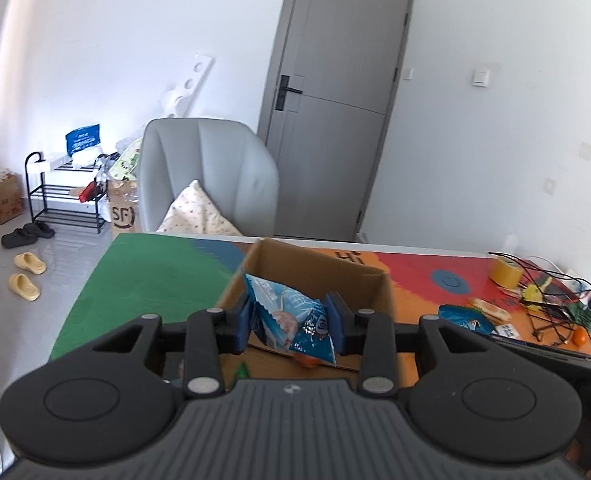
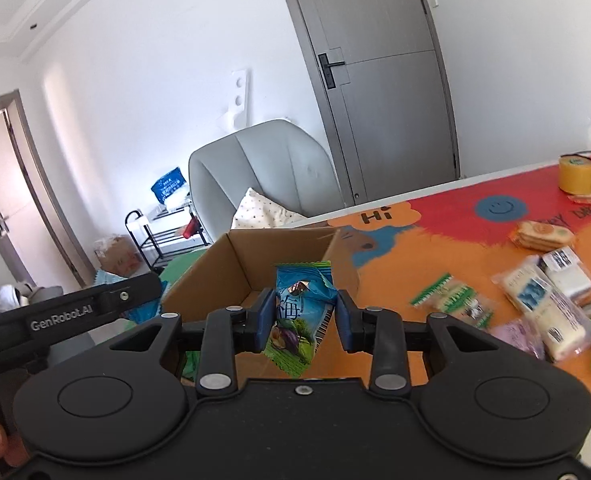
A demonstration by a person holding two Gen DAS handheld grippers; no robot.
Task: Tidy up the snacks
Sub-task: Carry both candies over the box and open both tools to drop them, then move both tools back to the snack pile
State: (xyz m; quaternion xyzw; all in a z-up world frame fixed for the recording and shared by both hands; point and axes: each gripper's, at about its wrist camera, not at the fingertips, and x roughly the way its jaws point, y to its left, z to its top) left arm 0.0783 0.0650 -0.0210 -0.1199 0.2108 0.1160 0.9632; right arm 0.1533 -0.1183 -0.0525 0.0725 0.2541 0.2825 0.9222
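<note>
An open cardboard box [image 1: 347, 276] stands on the colourful table mat; it also shows in the right wrist view [image 2: 215, 276]. My left gripper [image 1: 289, 322] is shut on a blue snack packet [image 1: 291, 320], held at the box's near rim. My right gripper [image 2: 305, 316] is shut on a blue-and-green snack packet [image 2: 301, 312], held just in front of the box. The left gripper's body [image 2: 71, 312] shows at the left of the right wrist view. Several loose snack packets [image 2: 547, 300] lie on the mat to the right.
A yellow tape roll [image 2: 575, 174], tangled black cables [image 1: 555, 300] and a small orange [image 1: 579, 336] sit at the table's far right. A grey armchair [image 1: 207, 176] with a cushion stands behind the table, before a grey door [image 1: 335, 100].
</note>
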